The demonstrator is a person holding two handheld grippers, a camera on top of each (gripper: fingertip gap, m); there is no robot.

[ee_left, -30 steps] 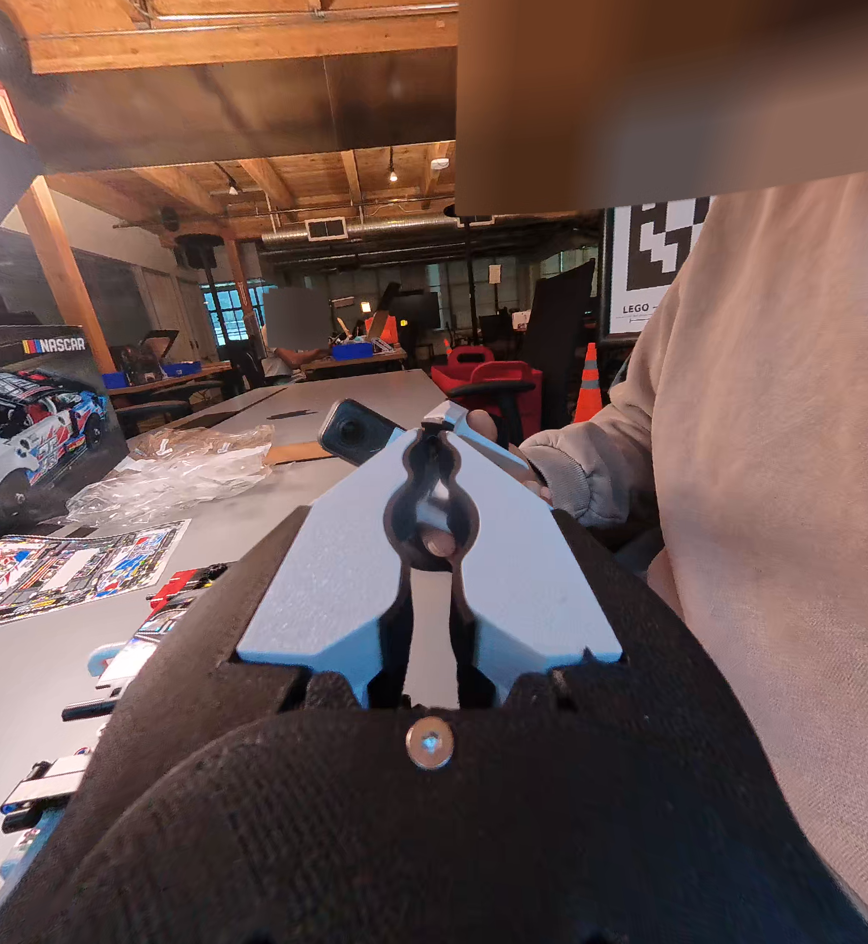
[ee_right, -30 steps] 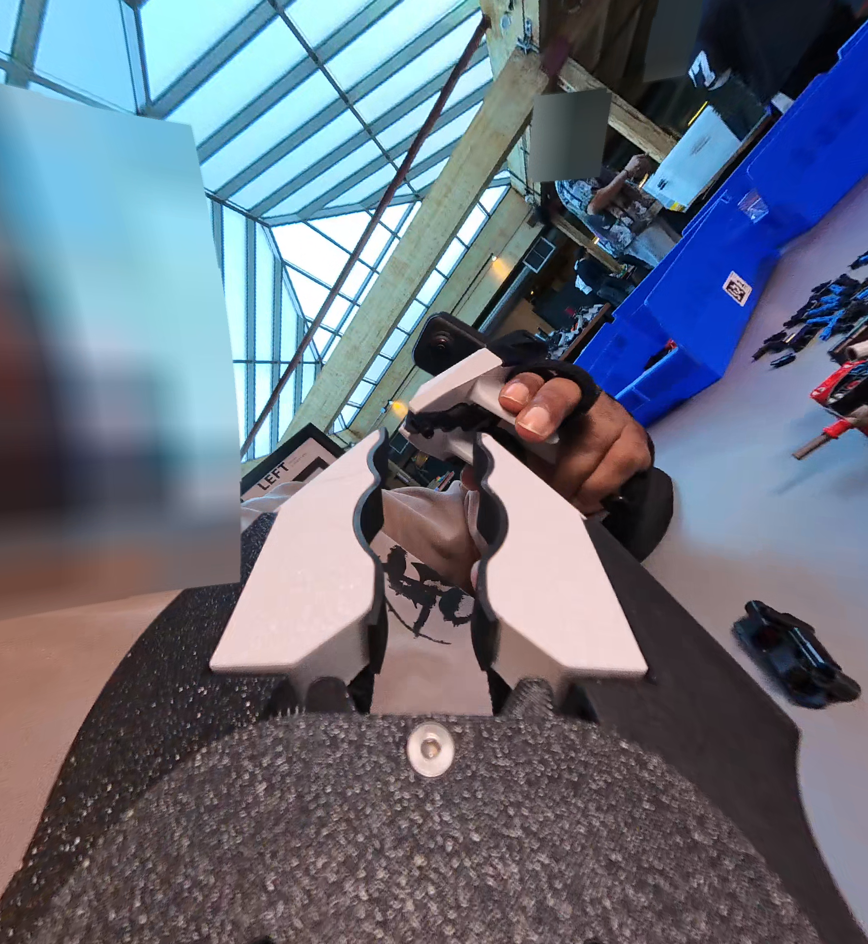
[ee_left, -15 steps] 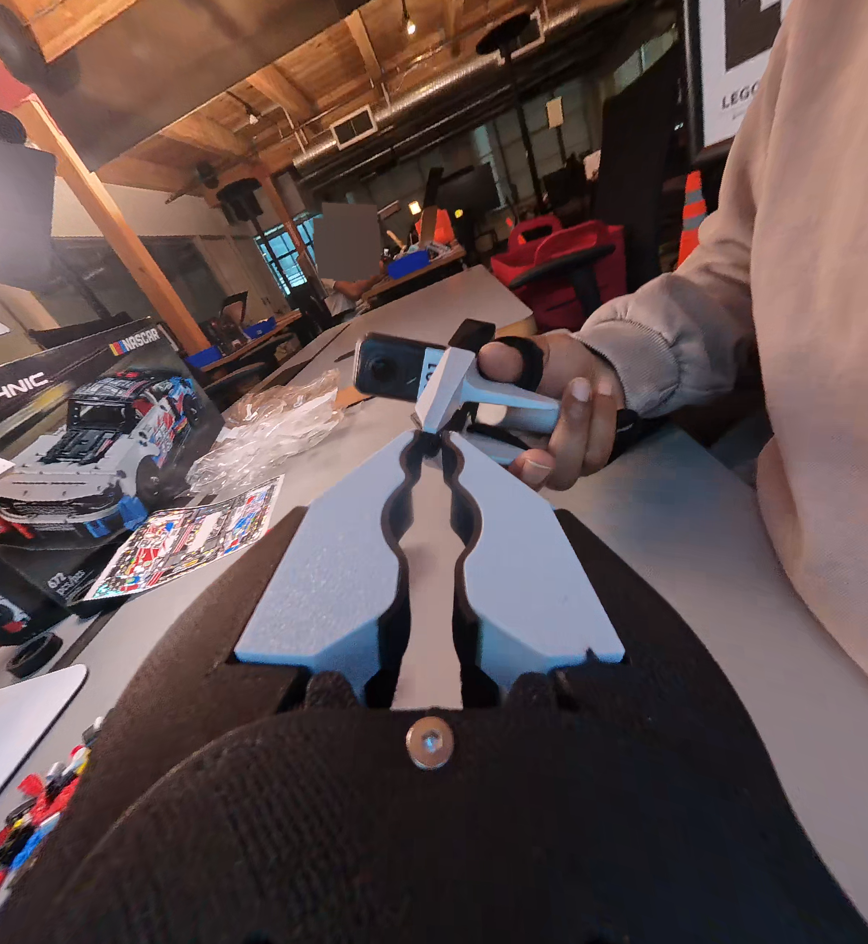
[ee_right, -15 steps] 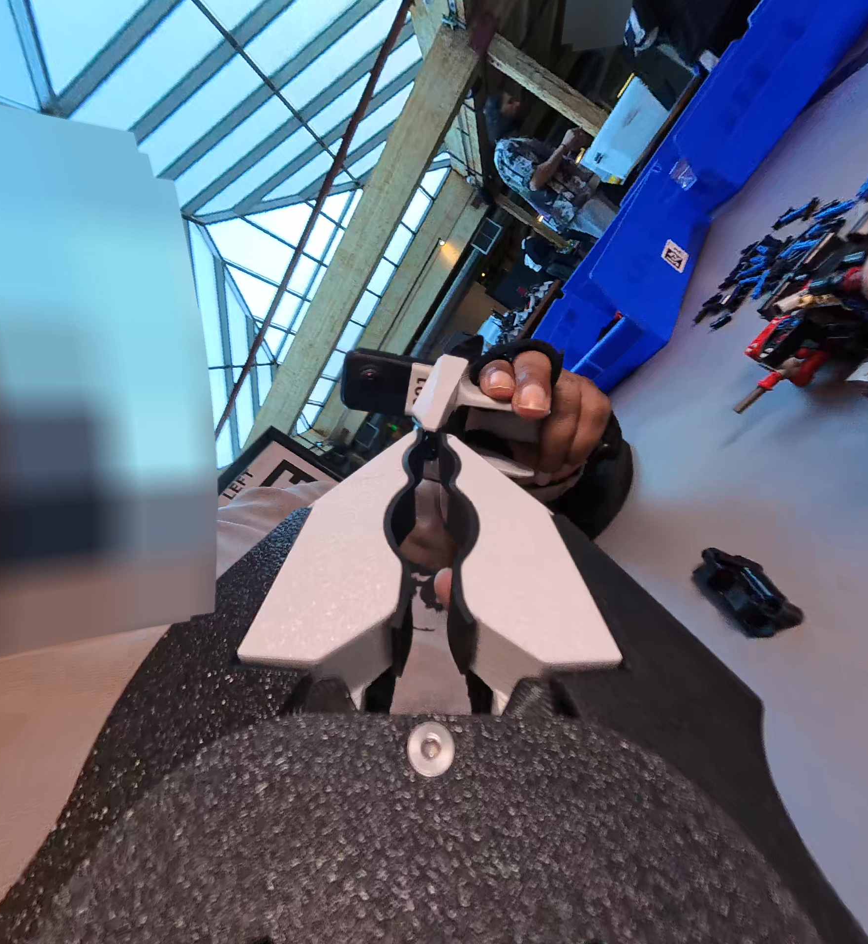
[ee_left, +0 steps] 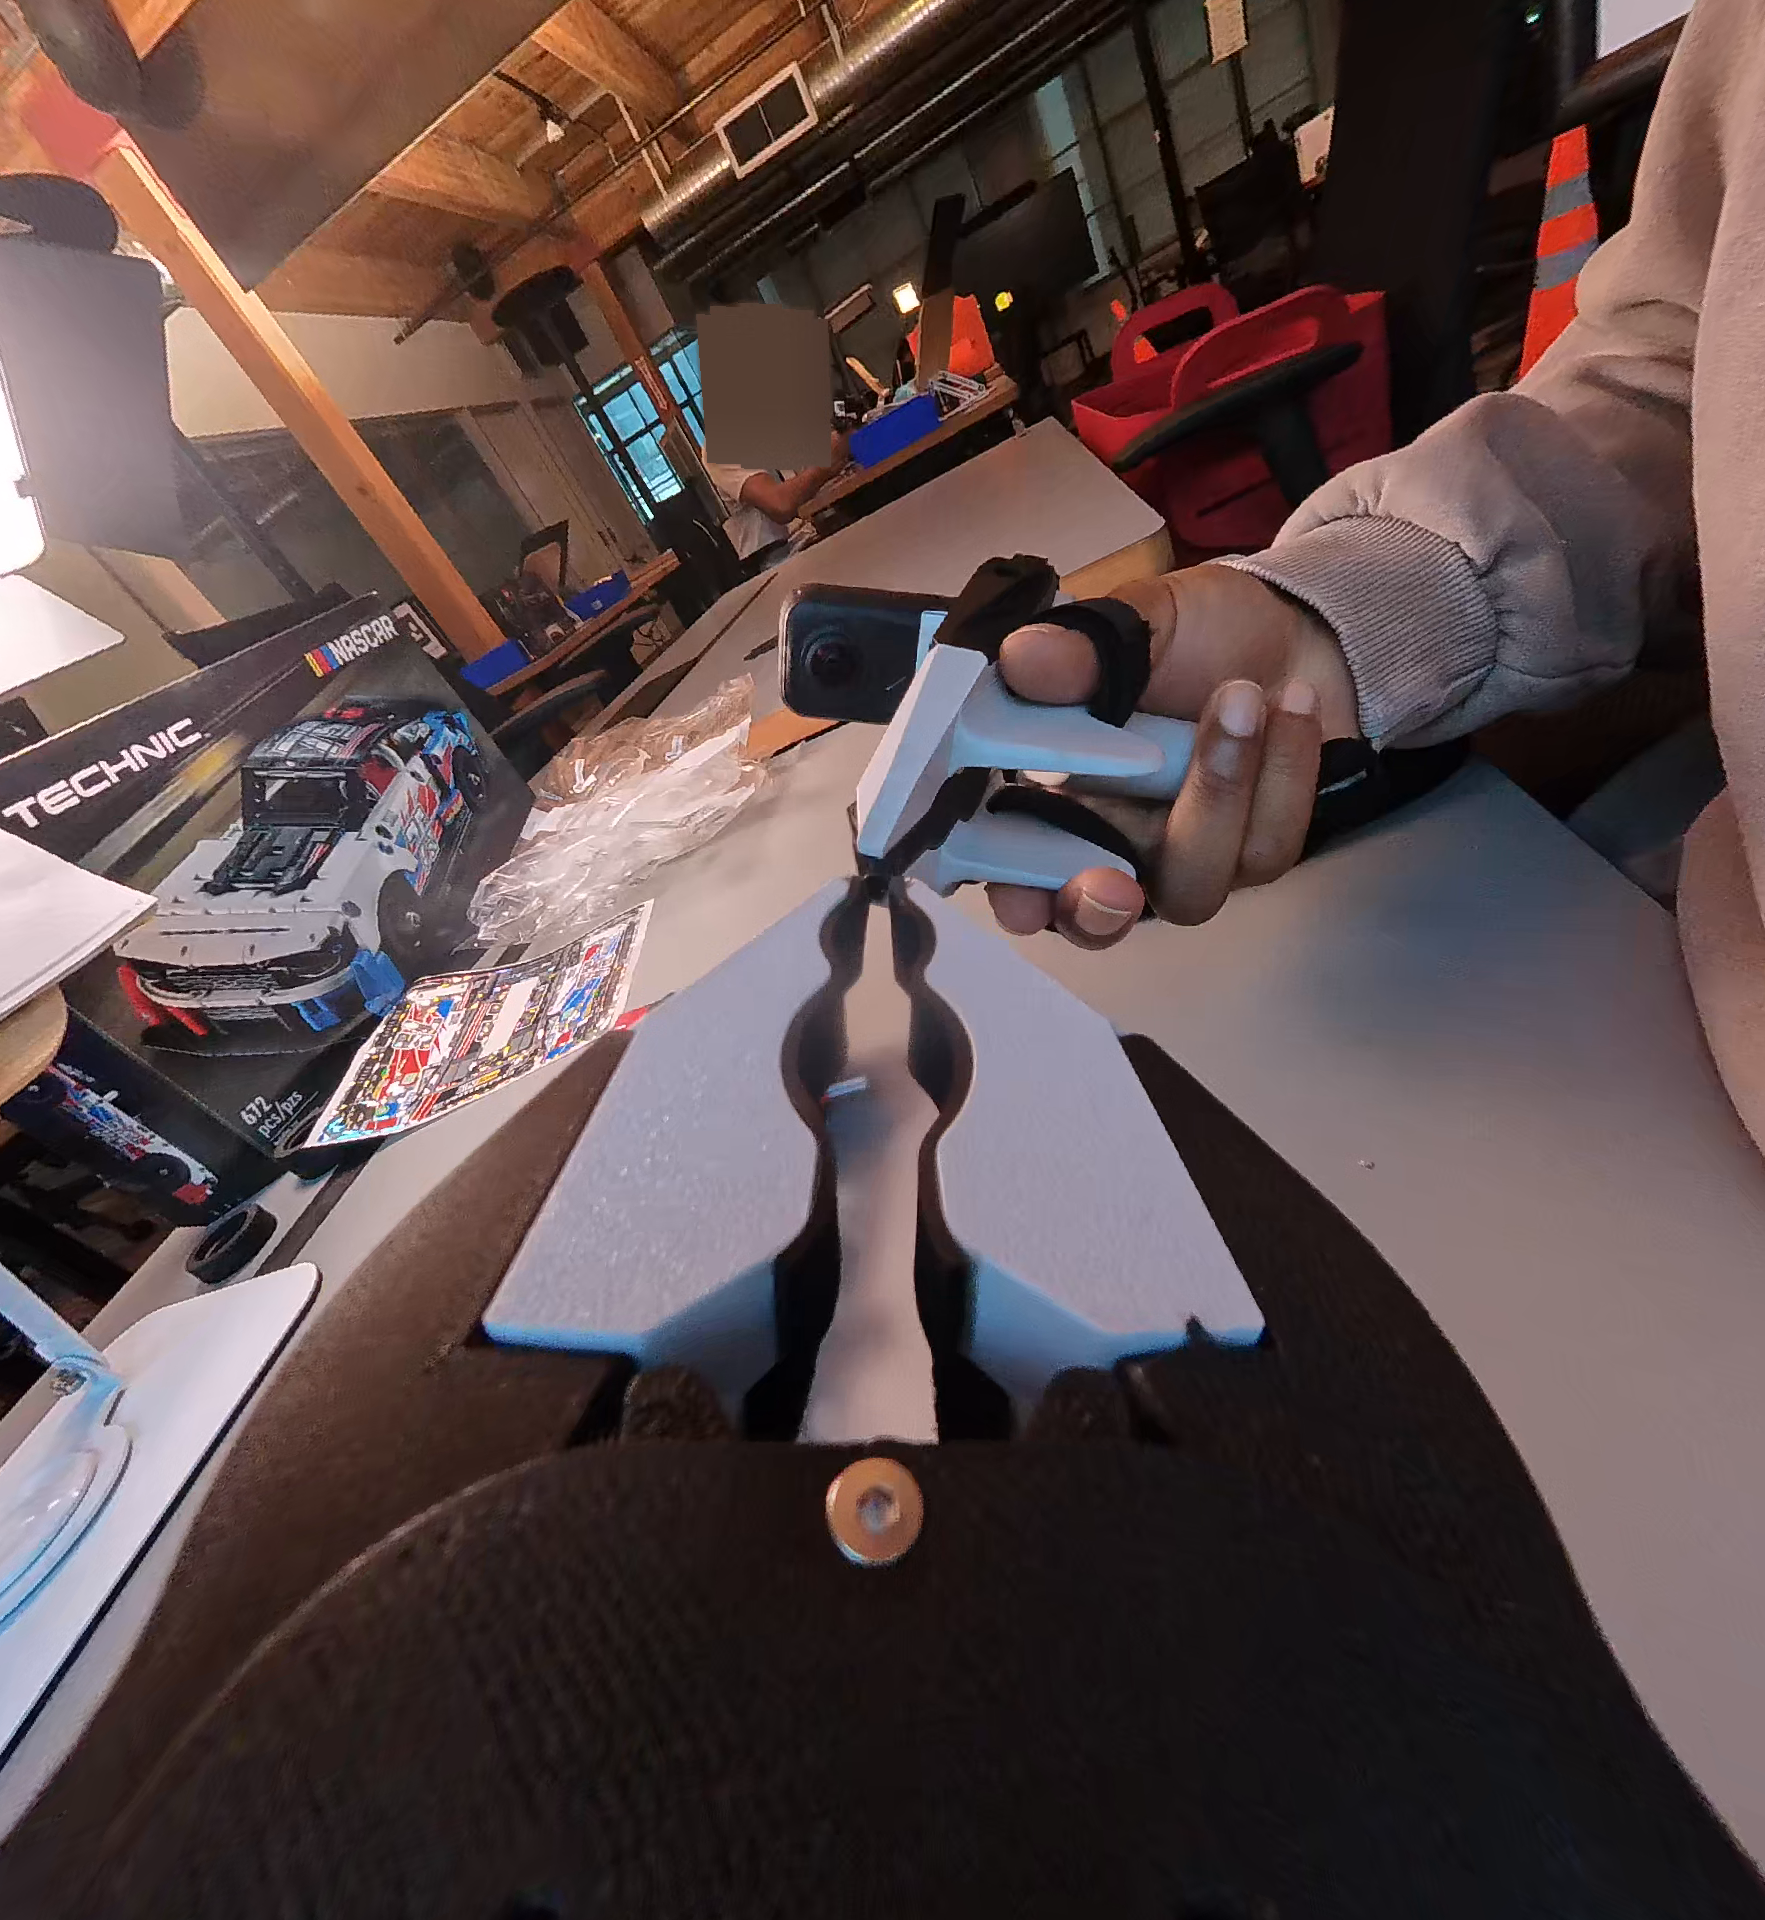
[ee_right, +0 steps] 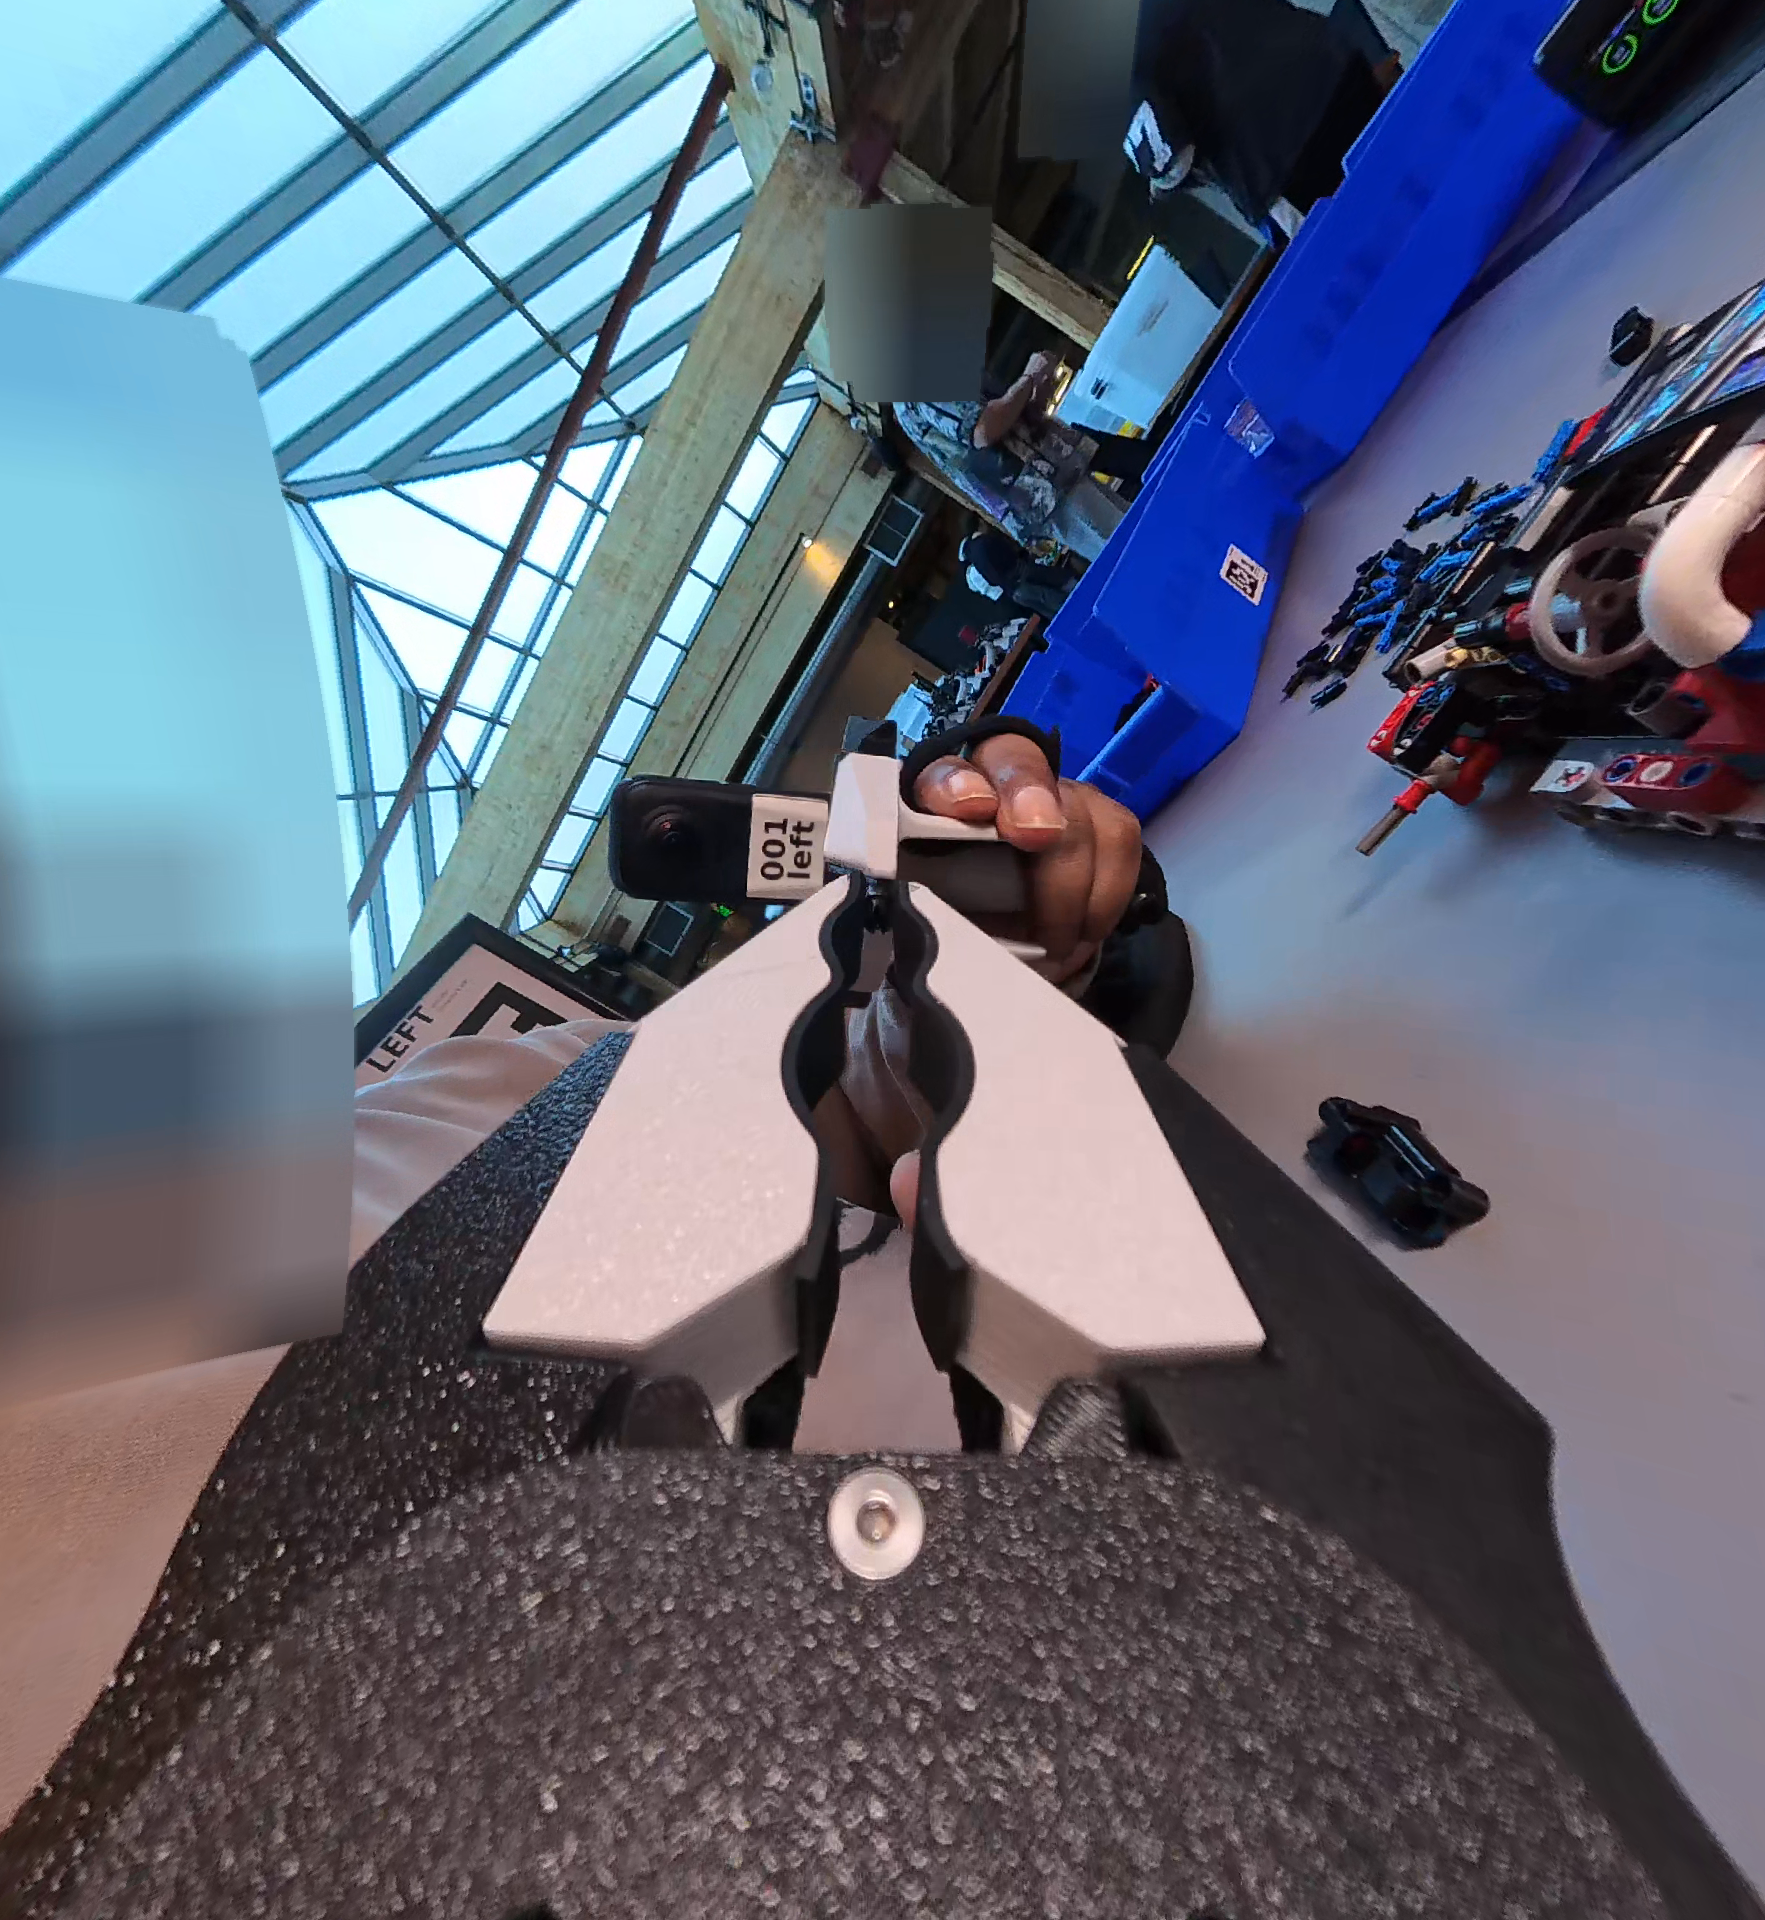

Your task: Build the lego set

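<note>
Your left gripper (ee_left: 873,902) and right gripper (ee_right: 873,902) meet tip to tip, both pinched closed on a small dark piece (ee_left: 876,886); the half-built car (ee_right: 1647,665) lies at two o'clock.

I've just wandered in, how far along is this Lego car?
Partly done: a half-built chassis with a wheel fitted stands nearby, and clear plastic bags lie aside. In hand: the left tool and right tool meet tip to tip on a small dark piece, too small to identify. Left: loose pins, a black part and the sticker sheet.
</note>
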